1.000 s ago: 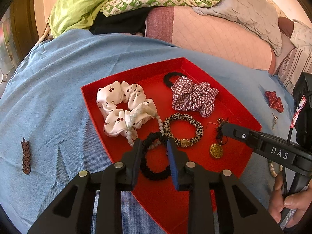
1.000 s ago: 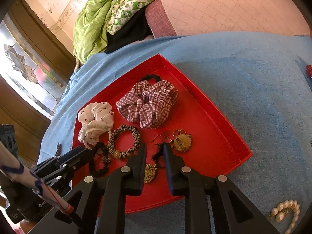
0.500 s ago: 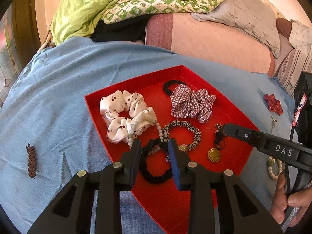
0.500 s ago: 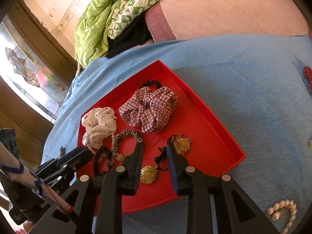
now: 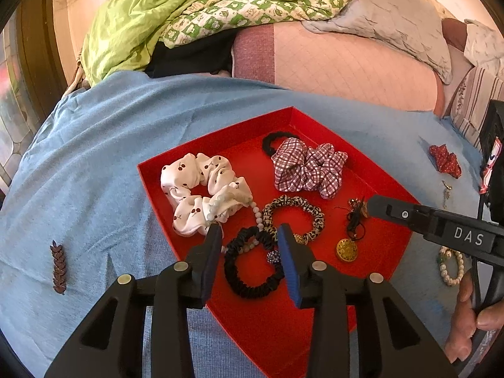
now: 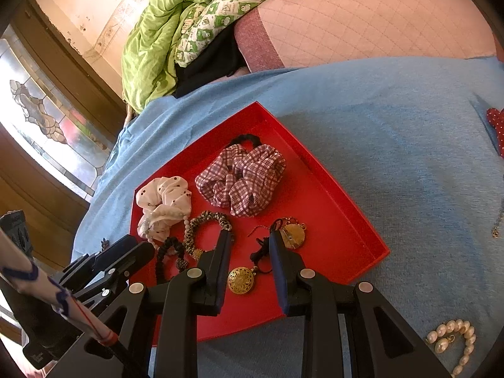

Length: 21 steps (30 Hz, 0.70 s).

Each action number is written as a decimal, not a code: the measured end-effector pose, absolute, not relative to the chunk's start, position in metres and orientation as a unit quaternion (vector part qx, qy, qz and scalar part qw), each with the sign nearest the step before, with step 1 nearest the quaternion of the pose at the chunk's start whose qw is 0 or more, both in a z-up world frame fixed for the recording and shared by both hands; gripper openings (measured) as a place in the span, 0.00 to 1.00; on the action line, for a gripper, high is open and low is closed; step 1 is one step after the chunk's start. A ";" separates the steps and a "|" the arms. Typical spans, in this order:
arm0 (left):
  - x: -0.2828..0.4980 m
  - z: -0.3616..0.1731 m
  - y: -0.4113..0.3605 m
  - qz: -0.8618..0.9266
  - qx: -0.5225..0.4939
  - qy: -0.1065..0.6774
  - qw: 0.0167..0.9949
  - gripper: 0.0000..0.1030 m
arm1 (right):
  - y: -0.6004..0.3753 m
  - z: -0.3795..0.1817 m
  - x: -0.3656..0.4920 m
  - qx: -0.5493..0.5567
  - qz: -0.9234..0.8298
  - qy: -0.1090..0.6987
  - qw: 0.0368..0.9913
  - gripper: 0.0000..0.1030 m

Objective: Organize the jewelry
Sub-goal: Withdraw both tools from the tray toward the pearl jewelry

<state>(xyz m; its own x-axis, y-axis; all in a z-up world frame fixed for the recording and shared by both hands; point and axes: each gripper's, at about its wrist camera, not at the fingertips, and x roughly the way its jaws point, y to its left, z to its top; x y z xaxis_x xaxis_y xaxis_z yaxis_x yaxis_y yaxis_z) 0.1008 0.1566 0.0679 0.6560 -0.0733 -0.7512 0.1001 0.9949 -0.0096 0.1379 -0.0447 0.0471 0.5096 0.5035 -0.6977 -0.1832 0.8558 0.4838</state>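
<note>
Black scrunchie [image 5: 252, 264] between left hand-held gripper [image 5: 249, 236] jaws, unpinched

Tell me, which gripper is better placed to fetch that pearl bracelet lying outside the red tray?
Probably the right gripper: the pearl bracelet lies on its side; the left gripper hovers across the tray.

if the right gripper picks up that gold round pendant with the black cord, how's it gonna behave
The gold pendant looks like a rigid metal disc, so probably firm but slick between the pads. Its black cord lies tangled and limp, so it would likely dangle and swing, and may snag the other pendant beside it in the red tray.
</note>
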 end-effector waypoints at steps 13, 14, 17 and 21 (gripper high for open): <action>0.097 0.072 0.156 -0.037 0.026 0.404 0.914 0.45 | -0.045 0.048 0.135 0.174 0.201 0.453 0.851 0.26; 0.097 0.073 0.155 -0.035 0.027 0.403 0.914 0.46 | -0.045 0.048 0.135 0.174 0.201 0.453 0.851 0.27; 0.095 0.074 0.154 -0.032 0.032 0.398 0.916 0.49 | -0.046 0.050 0.133 0.175 0.201 0.452 0.851 0.28; 0.093 0.077 0.151 -0.030 0.038 0.393 0.918 0.49 | -0.047 0.054 0.130 0.175 0.201 0.450 0.853 0.28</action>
<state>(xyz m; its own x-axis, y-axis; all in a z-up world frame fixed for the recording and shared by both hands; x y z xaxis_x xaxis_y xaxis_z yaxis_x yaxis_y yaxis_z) 0.0932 0.1506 0.0766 0.6898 -0.0258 -0.7235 0.0850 0.9953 0.0455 0.1299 -0.0473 0.0537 0.5151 0.4993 -0.6967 -0.1850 0.8585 0.4784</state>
